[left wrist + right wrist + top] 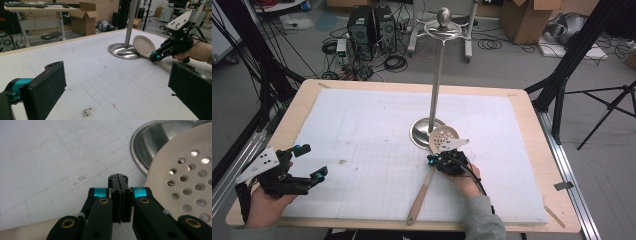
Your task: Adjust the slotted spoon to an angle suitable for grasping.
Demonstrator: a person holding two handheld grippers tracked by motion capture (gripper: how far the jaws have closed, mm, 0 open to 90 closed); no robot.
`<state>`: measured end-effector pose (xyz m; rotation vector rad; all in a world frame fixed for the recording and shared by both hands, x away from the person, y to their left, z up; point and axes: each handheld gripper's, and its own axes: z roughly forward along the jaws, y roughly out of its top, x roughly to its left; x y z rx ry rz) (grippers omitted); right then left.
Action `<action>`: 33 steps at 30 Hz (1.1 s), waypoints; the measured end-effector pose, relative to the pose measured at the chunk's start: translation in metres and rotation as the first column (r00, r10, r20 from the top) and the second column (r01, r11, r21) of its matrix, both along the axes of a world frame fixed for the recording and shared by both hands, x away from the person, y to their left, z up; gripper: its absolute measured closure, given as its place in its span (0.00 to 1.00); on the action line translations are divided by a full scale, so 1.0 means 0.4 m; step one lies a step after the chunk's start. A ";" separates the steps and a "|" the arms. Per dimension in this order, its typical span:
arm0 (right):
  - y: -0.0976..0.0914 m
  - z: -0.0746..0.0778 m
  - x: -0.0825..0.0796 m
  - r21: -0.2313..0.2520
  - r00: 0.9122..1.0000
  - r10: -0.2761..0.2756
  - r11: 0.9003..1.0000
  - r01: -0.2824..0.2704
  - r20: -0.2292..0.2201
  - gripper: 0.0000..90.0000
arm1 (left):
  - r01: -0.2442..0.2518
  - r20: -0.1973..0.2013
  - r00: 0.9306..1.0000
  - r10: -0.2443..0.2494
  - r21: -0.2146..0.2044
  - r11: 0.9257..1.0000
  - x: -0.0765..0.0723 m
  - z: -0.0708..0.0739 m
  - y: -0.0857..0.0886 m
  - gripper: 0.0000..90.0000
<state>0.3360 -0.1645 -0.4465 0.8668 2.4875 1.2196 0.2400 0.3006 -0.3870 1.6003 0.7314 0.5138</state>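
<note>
Surface (362,120) is a white gridded mat on a wooden board; the tall steel stand (436,75) sits right of centre w/ its round base toward the near edge. The skimmer (432,165) lies just in front of that base: pale, perforated round head tilted up against the base rim, long handle running back toward the near edge, slightly left. It looks like cream plastic or light wood; head is shallow, many small holes, handle smooth and rounded. Right gripper (443,158) sits over the neck of the skimmer, jaws fully closed on each other w/ nothing between them; in the right gripper view the handle passes below and to the side, not in the jaws. Left gripper (307,162) hovers at the near left corner, jaws wide open, empty, well apart from the skimmer. Risks, as I judge them: closed jaws pressing down could skid the handle or flip the head off the base; if the gripper opens too close to the stand, a jaw may knock the base; a grab near the neck leaves the long handle to swing and hit the pole.
</note>
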 end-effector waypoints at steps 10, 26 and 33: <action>-0.038 -0.001 -0.014 0.009 1.000 -0.031 0.999 0.031 -0.001 1.00 | 0.002 -0.005 1.000 -0.002 0.005 1.000 0.001 -0.002 -0.003 0.02; -0.124 -0.002 -0.035 0.010 0.998 -0.068 0.998 0.068 0.004 1.00 | 0.004 0.001 1.000 -0.004 0.009 1.000 0.002 -0.004 -0.008 0.02; -0.172 -0.003 -0.048 0.013 0.996 -0.093 0.996 0.093 0.003 1.00 | 0.008 -0.003 1.000 -0.008 0.013 1.000 0.006 -0.007 -0.013 0.02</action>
